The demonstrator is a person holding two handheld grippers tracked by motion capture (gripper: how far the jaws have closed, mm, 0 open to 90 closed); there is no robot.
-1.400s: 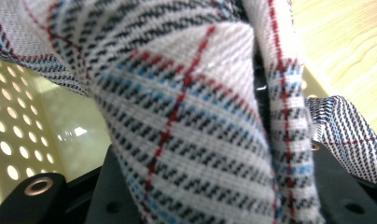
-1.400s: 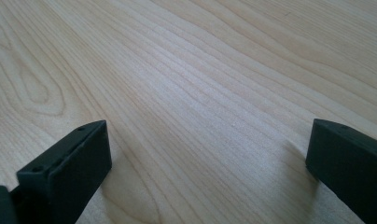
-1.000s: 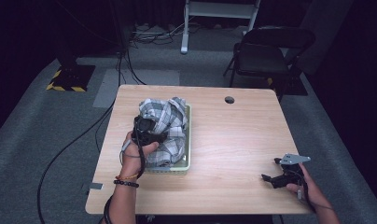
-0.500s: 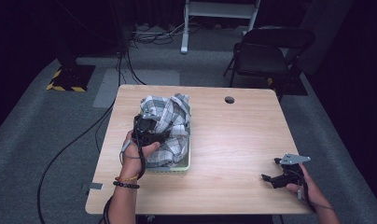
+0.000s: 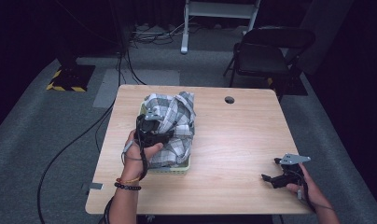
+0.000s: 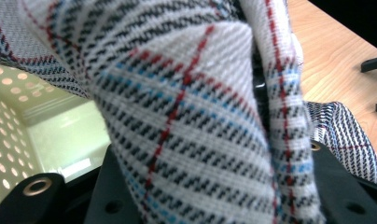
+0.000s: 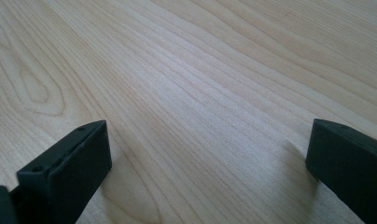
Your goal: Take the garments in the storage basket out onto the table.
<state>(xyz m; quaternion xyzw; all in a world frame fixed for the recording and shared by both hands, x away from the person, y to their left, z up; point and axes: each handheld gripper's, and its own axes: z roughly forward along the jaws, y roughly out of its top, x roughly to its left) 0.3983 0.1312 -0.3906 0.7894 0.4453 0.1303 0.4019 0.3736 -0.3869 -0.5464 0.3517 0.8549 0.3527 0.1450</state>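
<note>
Plaid cloth [image 5: 172,130]: heaped in pale perforated basket [image 5: 184,167], left half of wooden surface [image 5: 233,140]. Left gripper [image 5: 154,127]: clenched on cloth. Right gripper [image 5: 269,178]: spread wide, grasping nothing, near right front edge.

The cloth [image 5: 170,126] lies heaped in the basket [image 5: 177,169] on the table [image 5: 233,140], under and around the left claw [image 5: 151,128]. The right claw [image 5: 275,177] sits well apart to its right, near the table's front edge. A chair [image 5: 266,53] stands beyond the table.
</note>
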